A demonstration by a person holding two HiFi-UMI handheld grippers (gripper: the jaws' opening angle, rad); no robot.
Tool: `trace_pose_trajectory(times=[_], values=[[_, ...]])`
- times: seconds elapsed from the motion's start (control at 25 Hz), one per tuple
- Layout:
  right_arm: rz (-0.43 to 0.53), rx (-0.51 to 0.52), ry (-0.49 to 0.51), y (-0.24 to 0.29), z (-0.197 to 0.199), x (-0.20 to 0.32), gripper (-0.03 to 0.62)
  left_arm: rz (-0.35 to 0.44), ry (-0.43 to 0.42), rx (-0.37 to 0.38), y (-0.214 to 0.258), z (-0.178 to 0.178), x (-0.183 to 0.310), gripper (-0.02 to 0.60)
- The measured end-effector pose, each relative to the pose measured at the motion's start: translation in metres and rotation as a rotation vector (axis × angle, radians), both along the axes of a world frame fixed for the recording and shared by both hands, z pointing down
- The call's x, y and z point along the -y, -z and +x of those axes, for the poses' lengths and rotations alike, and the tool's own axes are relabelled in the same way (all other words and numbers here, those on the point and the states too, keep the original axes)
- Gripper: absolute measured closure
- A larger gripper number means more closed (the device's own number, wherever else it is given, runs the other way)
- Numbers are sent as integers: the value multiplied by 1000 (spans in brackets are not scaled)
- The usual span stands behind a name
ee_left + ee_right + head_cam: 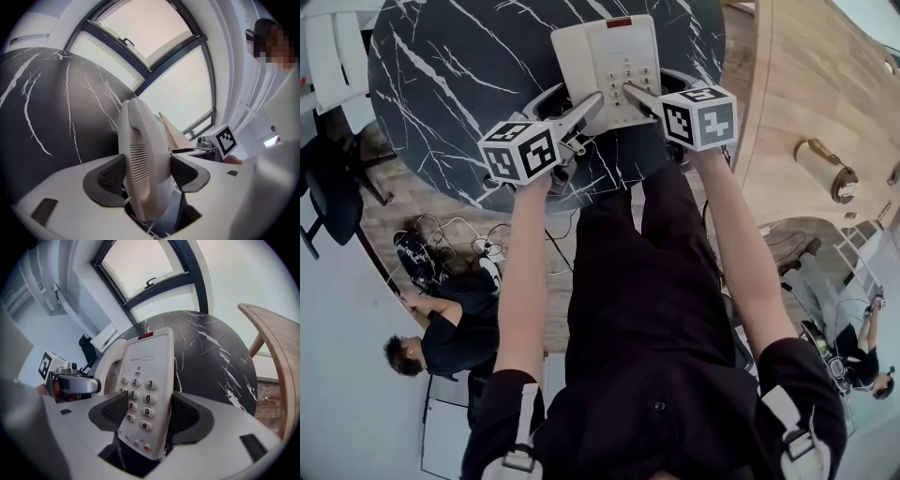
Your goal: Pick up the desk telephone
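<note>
Left tongs (147, 172) clamp handset (140, 150); right tongs (146, 414) clamp telephone base (152, 350), keys (149, 398) reading 3, 6, 9.

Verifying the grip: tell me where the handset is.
Head view, top centre: the handset lies on the left of the phone, at the near edge of the table, clamped in the left gripper.

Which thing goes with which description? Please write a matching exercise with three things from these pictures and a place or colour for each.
Things:
1. handset
2. keypad
3. table

Descriptions:
a. between the jaws of the right gripper
b. black with white veins
c. between the jaws of the left gripper

Pairs: 1-c, 2-a, 3-b
</note>
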State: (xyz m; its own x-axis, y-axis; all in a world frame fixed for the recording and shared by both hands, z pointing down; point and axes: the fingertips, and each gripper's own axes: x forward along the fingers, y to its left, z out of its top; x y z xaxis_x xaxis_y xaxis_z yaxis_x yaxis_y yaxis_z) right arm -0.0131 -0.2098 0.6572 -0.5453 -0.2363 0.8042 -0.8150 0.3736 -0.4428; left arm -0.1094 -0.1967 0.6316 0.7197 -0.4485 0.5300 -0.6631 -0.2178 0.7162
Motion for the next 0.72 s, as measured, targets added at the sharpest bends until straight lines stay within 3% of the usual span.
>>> trace_pose_trajectory(times=[0.4,0.72], values=[[5,25,12,20,4,-32,290,-2,24,10,21,4,-34,270],[85,67,63,62,24,-55,292,68,104,39,65,25,-64,271]])
